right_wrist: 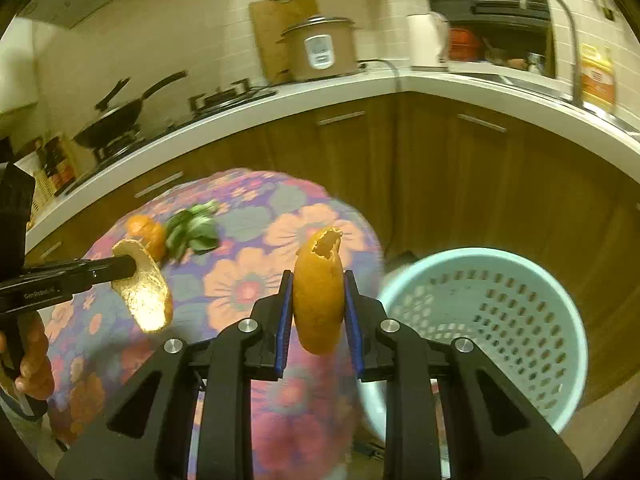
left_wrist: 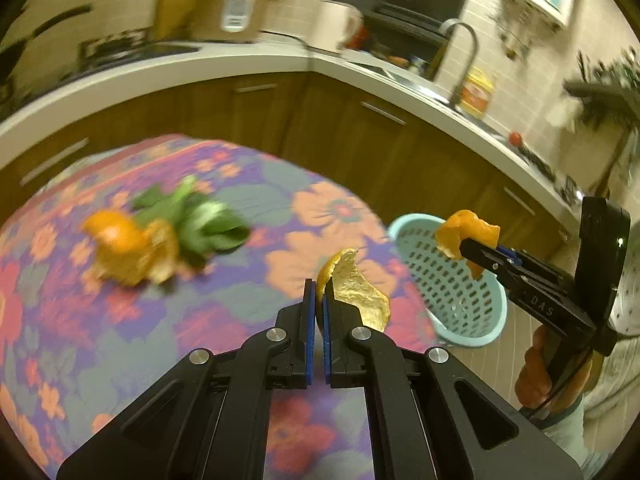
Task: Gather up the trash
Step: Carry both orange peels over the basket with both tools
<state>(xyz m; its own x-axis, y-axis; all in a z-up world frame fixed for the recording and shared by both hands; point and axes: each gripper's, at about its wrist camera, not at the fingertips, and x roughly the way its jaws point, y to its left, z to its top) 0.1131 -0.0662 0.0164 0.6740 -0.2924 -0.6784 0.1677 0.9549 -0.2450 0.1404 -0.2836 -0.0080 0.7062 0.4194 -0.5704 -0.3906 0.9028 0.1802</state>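
Kitchen surface with floral cloth [left_wrist: 224,312] carries more peel. Left claw [left_wrist: 316,300] and right claw [right_wrist: 318,300] each pinch orange peel; next, release over the basket [right_wrist: 480,258].

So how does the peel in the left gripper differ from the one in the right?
Left peel is a wide open shell showing pale pith; right peel is curled, orange side out. Left gripper pinches an edge; right gripper spans the curl. Both are held above the table.
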